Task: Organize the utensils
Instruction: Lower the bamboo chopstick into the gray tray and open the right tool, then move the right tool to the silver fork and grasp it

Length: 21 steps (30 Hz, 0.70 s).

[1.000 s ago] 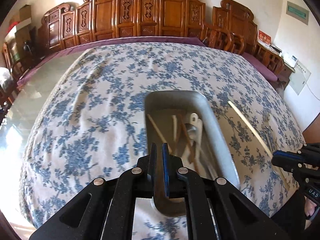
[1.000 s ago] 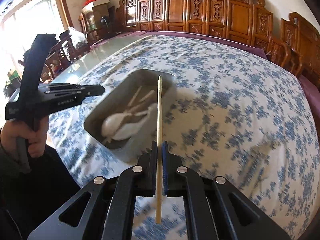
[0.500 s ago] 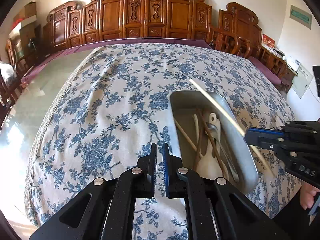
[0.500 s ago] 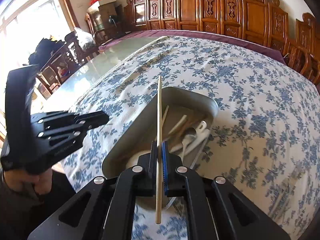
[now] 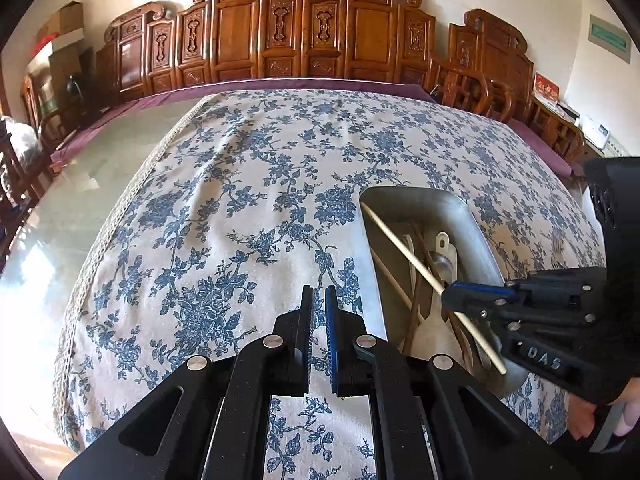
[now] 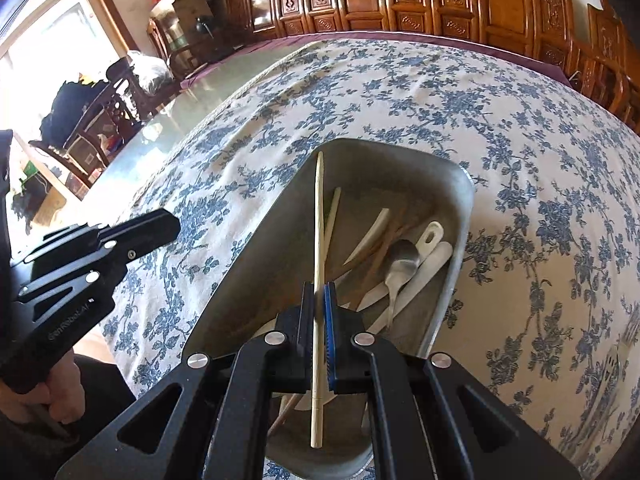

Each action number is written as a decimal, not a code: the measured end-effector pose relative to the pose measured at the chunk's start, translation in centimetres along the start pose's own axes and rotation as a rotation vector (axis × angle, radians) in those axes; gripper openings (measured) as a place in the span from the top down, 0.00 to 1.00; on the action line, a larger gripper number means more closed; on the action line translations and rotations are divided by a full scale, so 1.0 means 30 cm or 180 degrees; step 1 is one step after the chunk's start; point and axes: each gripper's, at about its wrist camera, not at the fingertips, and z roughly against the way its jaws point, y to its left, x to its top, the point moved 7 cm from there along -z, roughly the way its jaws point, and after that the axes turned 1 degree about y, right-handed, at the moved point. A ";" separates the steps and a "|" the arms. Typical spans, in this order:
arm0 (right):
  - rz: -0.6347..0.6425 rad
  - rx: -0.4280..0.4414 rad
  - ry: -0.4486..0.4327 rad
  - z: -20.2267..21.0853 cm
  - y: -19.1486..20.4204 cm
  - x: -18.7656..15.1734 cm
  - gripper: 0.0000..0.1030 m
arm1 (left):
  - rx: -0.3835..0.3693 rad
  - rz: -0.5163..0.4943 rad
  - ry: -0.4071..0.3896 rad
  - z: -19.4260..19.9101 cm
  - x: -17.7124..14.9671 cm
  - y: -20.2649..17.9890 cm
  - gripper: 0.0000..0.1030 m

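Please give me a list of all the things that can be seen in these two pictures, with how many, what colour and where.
Pale bamboo chopstick: one, light tan, clamped in the right gripper, above the tray.
Rectangular metal tray: one, grey, on the tablecloth near the person.
Steel spoon: one, silver, lying in the tray.
White plastic spoons: at least two, in the tray beside the steel spoon.
Loose wooden chopsticks: several, tan and brown, in the tray; exact count unclear.
Floral tablecloth: one, cream with blue flowers, covering the table.
Carved wooden chairs: a row, reddish brown, along the far wall.
Left gripper: one, black, shut, empty, over the cloth left of the tray.
Right gripper: one, black with blue pad, shut on the chopstick.
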 end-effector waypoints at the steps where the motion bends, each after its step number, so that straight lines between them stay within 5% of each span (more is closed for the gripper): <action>1: 0.0003 0.0013 -0.0010 0.001 0.001 0.000 0.93 | 0.0002 -0.0002 0.0000 0.000 0.000 0.000 0.95; 6: -0.0004 0.0075 -0.0101 0.028 -0.008 0.002 0.93 | 0.0002 -0.0011 0.0008 0.000 0.001 -0.004 0.94; 10: 0.0040 0.0004 -0.0231 0.105 -0.043 -0.014 0.93 | -0.0007 -0.0011 -0.0032 0.010 0.010 -0.024 0.78; 12: 0.0042 -0.0102 -0.0306 0.169 -0.092 -0.044 0.93 | -0.0049 -0.0013 -0.0058 0.018 0.014 -0.045 0.74; 15: 0.0024 -0.0331 -0.0358 0.246 -0.187 -0.096 0.93 | -0.0079 -0.0038 -0.0105 0.031 0.020 -0.079 0.56; 21: -0.0210 -0.0880 -0.0305 0.374 -0.476 -0.249 0.93 | -0.0261 -0.0061 -0.0151 0.056 0.023 -0.187 0.53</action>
